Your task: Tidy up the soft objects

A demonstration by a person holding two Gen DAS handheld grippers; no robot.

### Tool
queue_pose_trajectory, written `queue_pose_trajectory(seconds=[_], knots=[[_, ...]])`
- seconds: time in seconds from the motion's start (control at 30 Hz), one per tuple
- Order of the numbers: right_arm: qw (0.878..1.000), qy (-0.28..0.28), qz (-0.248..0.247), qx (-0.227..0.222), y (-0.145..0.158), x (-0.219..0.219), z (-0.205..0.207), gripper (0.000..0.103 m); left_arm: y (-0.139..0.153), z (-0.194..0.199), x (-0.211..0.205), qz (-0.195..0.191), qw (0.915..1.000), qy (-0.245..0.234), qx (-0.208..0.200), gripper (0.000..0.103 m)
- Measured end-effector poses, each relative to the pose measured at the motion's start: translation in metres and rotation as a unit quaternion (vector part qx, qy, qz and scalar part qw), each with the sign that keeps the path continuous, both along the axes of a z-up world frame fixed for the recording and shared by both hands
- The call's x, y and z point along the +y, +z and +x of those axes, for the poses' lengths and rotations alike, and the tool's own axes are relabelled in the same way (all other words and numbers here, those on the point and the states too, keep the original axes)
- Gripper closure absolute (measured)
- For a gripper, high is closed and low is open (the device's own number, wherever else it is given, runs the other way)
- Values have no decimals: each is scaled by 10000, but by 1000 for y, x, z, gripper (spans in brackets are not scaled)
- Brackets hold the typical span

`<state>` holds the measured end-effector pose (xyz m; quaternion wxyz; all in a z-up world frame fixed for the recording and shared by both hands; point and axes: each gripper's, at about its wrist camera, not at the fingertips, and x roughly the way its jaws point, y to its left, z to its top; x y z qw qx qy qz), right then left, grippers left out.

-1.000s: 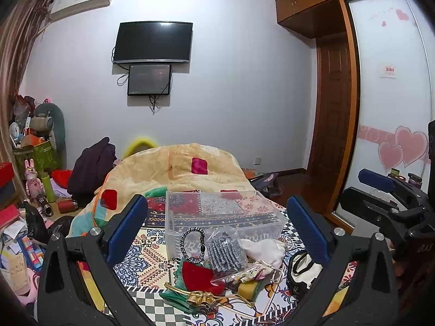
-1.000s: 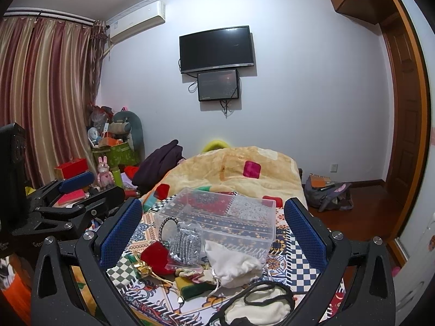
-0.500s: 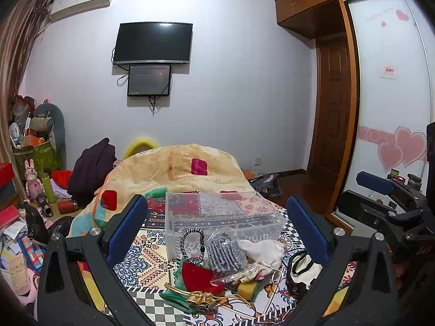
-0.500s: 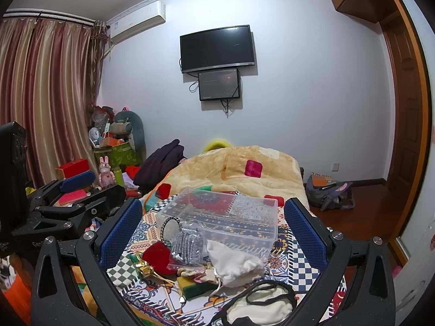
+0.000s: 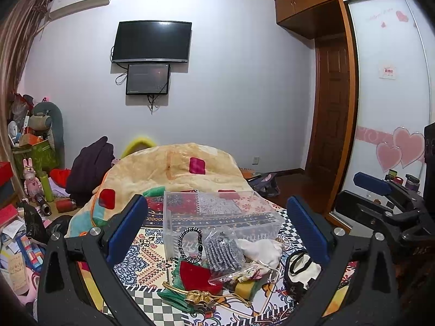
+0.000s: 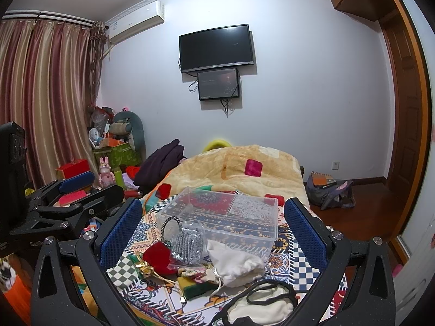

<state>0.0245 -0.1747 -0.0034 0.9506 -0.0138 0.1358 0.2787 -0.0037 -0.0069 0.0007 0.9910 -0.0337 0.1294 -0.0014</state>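
A clear plastic box [image 5: 217, 214] [image 6: 225, 212] stands on the patterned bedspread. In front of it lie soft items: a white drawstring pouch [image 6: 235, 262] [image 5: 261, 248], a red velvet pouch [image 6: 159, 255] [image 5: 198, 273], a clear bag of grey bands [image 5: 221, 252] [image 6: 189, 244], a beaded bracelet [image 5: 190, 244] and a white pouch with a black band [image 6: 261, 301] [image 5: 299, 270]. My left gripper [image 5: 217, 231] is open and empty above the pile. My right gripper [image 6: 212, 233] is open and empty, beside it.
A folded yellow quilt [image 5: 174, 168] lies behind the box. Clutter, toys and boxes [image 6: 108, 157] stand by the curtain at left. A bag [image 6: 329, 193] lies on the wooden floor near the door. A TV [image 5: 151, 42] hangs on the far wall.
Both grippers have barely shifted; the scene stays the same. Nothing was taken hold of or let go.
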Motion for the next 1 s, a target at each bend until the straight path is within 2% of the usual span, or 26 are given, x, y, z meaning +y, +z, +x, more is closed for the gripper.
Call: queue_pose_trajectory(seconds=[0.43, 0.6, 0.77, 0.83, 0.93, 1.0], knots=[[9997, -135, -94, 158, -1, -2, 6, 0, -5, 6, 0, 34, 9997, -122, 228, 0], [9984, -140, -199, 505, -11, -8, 19, 0, -14, 16, 5, 36, 9987, -160, 481, 0], [9937, -232, -384, 1023, -32, -16, 38, 0, -35, 35, 18, -115, 9958, -122, 901, 0], [9903, -246, -435, 1296, -43, -19, 47, 6, -46, 44, 24, -162, 9939, -64, 1090, 2], [9832, -251, -480, 1746, -59, -21, 63, 18, -60, 59, 32, -224, 9901, -8, 1385, 16], [9772, -210, -493, 2057, -69, -21, 73, 26, -69, 71, 40, -295, 9871, 16, 1574, 20]])
